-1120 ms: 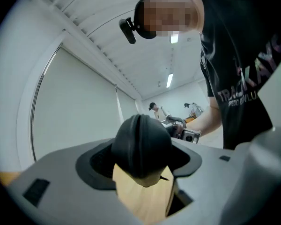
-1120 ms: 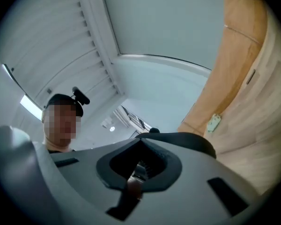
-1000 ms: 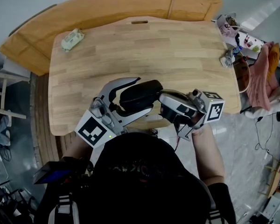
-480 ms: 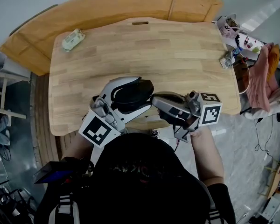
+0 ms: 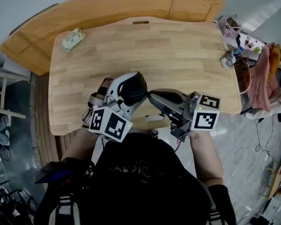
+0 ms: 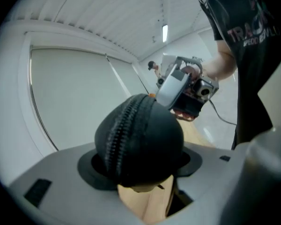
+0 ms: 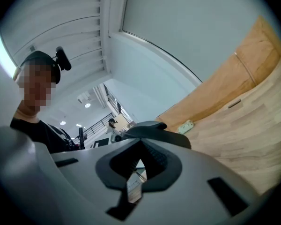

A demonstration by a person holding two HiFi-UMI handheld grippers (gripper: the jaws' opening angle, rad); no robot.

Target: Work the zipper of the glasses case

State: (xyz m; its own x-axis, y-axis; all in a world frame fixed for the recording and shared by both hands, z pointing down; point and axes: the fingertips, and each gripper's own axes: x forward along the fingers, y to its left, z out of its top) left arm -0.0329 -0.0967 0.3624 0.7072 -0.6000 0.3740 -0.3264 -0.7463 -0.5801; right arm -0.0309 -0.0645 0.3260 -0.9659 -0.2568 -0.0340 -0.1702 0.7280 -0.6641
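Left gripper view: left gripper [image 6: 140, 167] clamped on the case [image 6: 147, 135], one rounded end standing up out of its jaws. Zipper [image 6: 124, 130] runs up the side facing this camera. Judged: held this way so one gripper steadies the body and presents the zipper to the other.

Right gripper [image 7: 138, 165]: jaws drawn almost together, only a thin slit between the pads, nothing visible in it. Its tip sits at the case end farthest from the left gripper, touching or just beside it. Cannot tell whether it has the pull pinched; no pull is clearly visible. Judged: narrow jaws suit picking a small tab, and that end is likely where the slider lies.

Head view: both grippers meet above the near edge of the table [image 5: 178, 50], close to the person's body, case off the wood.

Count: one case, one zipper, two grippers, one table. One small packet [image 5: 72, 39] well beyond the left gripper, untouched.
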